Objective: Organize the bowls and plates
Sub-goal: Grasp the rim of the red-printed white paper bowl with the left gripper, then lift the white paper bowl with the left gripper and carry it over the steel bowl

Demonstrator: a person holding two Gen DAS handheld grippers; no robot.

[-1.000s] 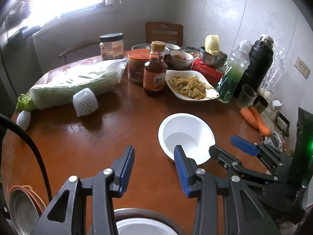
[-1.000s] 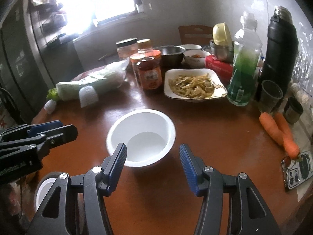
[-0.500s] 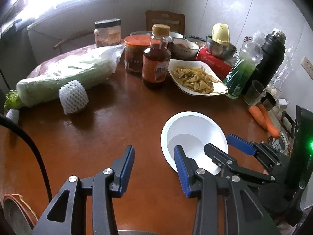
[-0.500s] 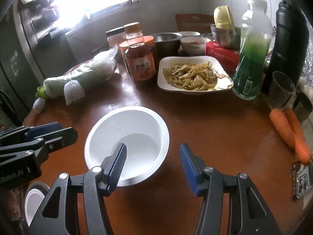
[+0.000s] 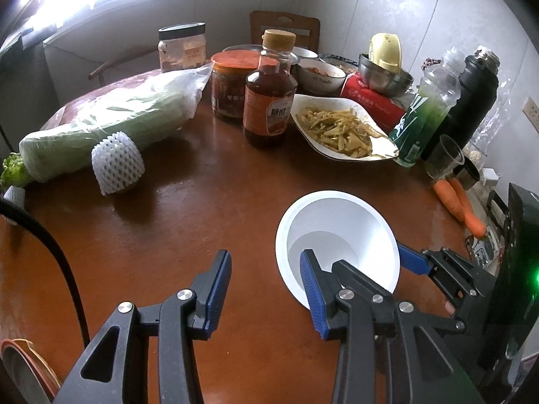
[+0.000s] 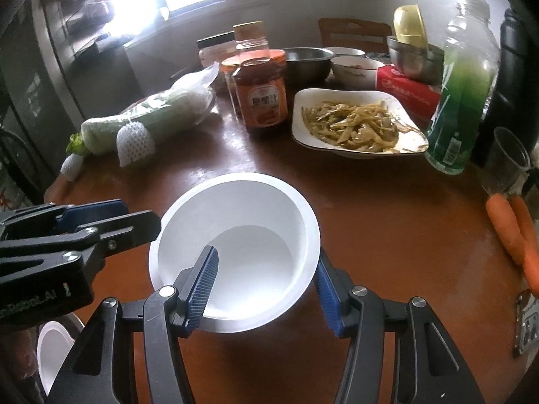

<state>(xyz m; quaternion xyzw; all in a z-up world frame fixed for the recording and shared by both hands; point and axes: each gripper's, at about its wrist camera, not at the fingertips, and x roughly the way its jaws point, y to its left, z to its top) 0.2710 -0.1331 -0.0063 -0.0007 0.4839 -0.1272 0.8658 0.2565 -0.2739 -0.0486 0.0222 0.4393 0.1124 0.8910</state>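
Note:
An empty white bowl [image 6: 235, 235] stands on the brown round table [image 6: 387, 242]; it also shows in the left wrist view [image 5: 337, 229]. My right gripper [image 6: 266, 286] is open and straddles the bowl's near rim, one finger inside the bowl and one outside. My left gripper [image 5: 266, 289] is open and empty over the table, just left of the bowl. A white plate of food [image 6: 357, 124] sits further back. Another white bowl [image 6: 54, 346] shows at the lower left edge, partly hidden.
Behind stand a sauce bottle [image 5: 269, 91], jars [image 5: 229, 84], a wrapped cabbage [image 5: 111, 118], a green bottle [image 6: 468, 94], a black flask [image 5: 471, 91], steel bowls [image 5: 384, 74] and a red tissue box [image 5: 370, 101]. Carrots [image 6: 512, 232] and a phone [image 6: 527, 323] lie at right.
Both grippers have moved forward over the table. My right gripper has come down around the white bowl's near rim, which stood ahead of its fingers before.

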